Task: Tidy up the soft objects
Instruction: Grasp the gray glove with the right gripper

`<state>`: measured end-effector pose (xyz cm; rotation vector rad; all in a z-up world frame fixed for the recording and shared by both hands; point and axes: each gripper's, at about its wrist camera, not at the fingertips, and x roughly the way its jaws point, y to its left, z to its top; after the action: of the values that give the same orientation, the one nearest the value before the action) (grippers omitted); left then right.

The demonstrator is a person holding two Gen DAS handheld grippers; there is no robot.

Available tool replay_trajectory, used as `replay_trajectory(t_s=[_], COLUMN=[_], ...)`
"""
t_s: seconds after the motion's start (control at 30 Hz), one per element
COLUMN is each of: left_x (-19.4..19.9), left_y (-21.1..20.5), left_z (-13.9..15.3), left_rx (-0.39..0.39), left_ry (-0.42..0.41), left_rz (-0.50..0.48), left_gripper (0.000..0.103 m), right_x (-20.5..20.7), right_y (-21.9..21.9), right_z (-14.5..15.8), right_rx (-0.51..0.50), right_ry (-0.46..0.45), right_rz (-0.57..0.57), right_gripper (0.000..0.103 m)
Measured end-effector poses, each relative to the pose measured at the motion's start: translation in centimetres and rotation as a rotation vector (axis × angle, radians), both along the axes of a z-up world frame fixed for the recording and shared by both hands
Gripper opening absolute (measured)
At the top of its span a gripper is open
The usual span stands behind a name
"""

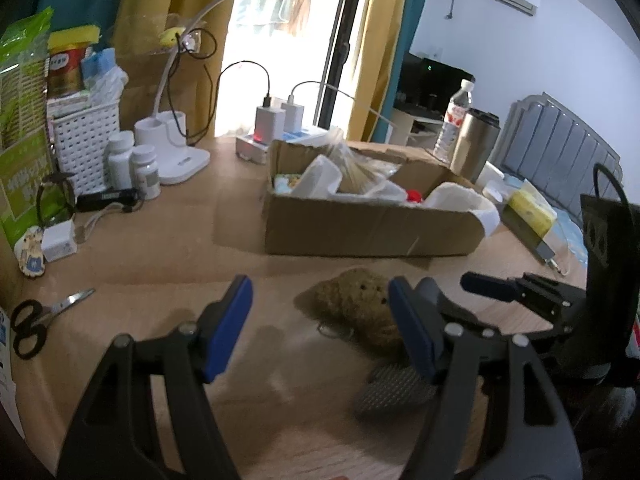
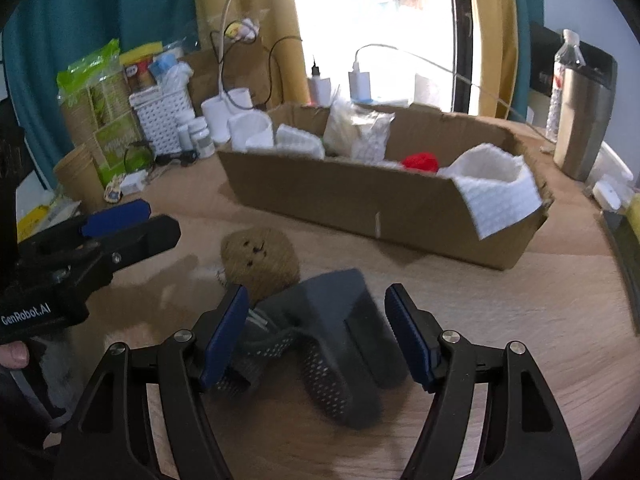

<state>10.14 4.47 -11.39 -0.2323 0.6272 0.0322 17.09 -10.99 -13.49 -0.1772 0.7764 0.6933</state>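
A brown plush toy [image 1: 358, 308] with a small face lies on the wooden table, in front of an open cardboard box [image 1: 372, 226]. It also shows in the right wrist view [image 2: 260, 264]. A grey padded fabric item [image 2: 340, 336] with mesh parts lies next to the toy. My left gripper [image 1: 320, 332] is open and empty, with the toy beside its right finger. My right gripper [image 2: 316, 336] is open, its jaws on either side of the grey item. The box [image 2: 392, 200] holds white cloths and a red item [image 2: 420, 161].
Scissors [image 1: 38, 320] lie at the table's left edge. Pill bottles [image 1: 134, 164], a white basket [image 1: 86, 144] and a lamp base [image 1: 176, 152] stand at the back left. A steel tumbler [image 2: 582, 120] and water bottle [image 1: 454, 120] stand at the right. Chargers [image 1: 270, 124] stand behind the box.
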Motion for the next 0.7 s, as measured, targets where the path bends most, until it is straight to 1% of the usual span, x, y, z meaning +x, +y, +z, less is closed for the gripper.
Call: replay_trajectory(t_s=[0.17, 0.37, 0.43, 0.47, 0.5, 0.53, 0.6, 0.63, 0.7], left_x=[-0.3, -0.5, -0.6, -0.6, -0.6, -0.5, -0.5, -0.5, -0.4], left_y=[0.1, 0.0, -0.2, -0.2, -0.3, -0.3, -0.4, -0.5, -0.6], left_z=[-0.4, -0.7, -0.6, -0.6, -0.5, -0.5, -0.5, -0.4, -0.4], left_rx=[-0.001, -0.003, -0.001, 0.000, 0.002, 0.004, 0.006, 0.007, 0.010], left_ry=[0.007, 0.013, 0.013, 0.013, 0.013, 0.013, 0.013, 0.014, 0.017], left_rz=[0.008, 0.008, 0.007, 0.006, 0.005, 0.004, 0.004, 0.004, 0.003], left_gripper=[0.072, 0.072, 0.072, 0.072, 0.072, 0.072, 0.072, 0.072, 0.072], right_x=[-0.3, -0.3, -0.4, -0.5, -0.5, -0.5, -0.6, -0.7, -0.7], right_y=[0.5, 0.8, 0.9, 0.9, 0.9, 0.9, 0.8, 0.7, 0.6], right_z=[-0.5, -1.1, -1.3, -1.4, -1.5, -1.6, -1.6, -1.6, -1.5], right_rx=[-0.023, -0.052, -0.060, -0.063, -0.065, -0.068, -0.062, -0.059, -0.050], right_ry=[0.012, 0.048, 0.050, 0.056, 0.060, 0.066, 0.072, 0.075, 0.076], right_rz=[0.019, 0.039, 0.046, 0.050, 0.055, 0.059, 0.077, 0.083, 0.092], right_gripper=[0.074, 0.074, 0.072, 0.069, 0.063, 0.061, 0.052, 0.049, 0.038])
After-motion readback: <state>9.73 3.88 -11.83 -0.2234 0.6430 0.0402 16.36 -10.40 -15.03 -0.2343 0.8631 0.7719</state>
